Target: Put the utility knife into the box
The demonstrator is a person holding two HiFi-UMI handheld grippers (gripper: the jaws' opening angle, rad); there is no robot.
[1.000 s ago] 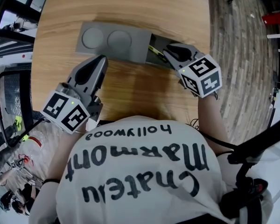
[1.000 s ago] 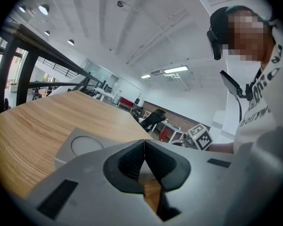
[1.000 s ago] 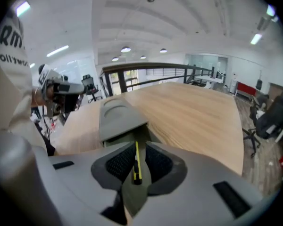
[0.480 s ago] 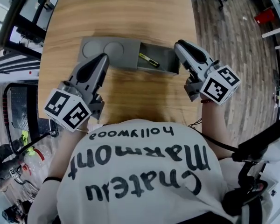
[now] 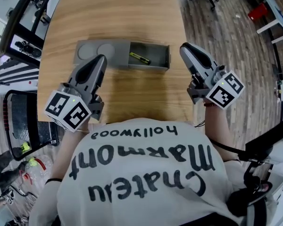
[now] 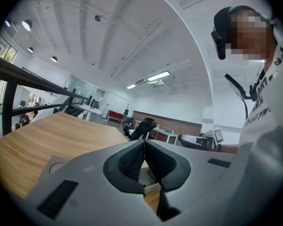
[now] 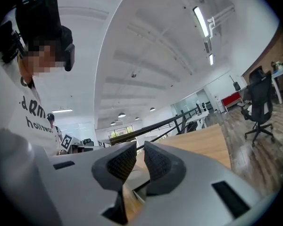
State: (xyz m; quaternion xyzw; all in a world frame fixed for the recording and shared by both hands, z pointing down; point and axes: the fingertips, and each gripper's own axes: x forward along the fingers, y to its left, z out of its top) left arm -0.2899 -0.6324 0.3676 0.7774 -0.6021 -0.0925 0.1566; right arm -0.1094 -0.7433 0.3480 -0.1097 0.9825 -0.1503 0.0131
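Note:
On the wooden table (image 5: 118, 13) lies a grey box (image 5: 161, 55), long and open-topped. The yellow-and-black utility knife (image 5: 139, 58) rests inside it, near its left end. A grey lid (image 5: 99, 51) with two round dents covers the part left of the opening. My right gripper (image 5: 186, 47) hovers just off the box's right end, jaws slightly open and empty; its own view shows the right gripper (image 7: 140, 147) with a narrow gap. My left gripper (image 5: 101, 59) sits at the lid's front edge, and the left gripper (image 6: 144, 142) has its pads touching, holding nothing.
The table's right edge (image 5: 181, 27) runs close beside the right gripper, with wood-plank floor (image 5: 226, 32) beyond it. A black chair (image 5: 30, 121) stands at the table's left. Office chairs and desks stand farther off.
My right gripper has drawn back from inside the box to its right end, leaving the utility knife lying in the box. The left gripper has stayed put.

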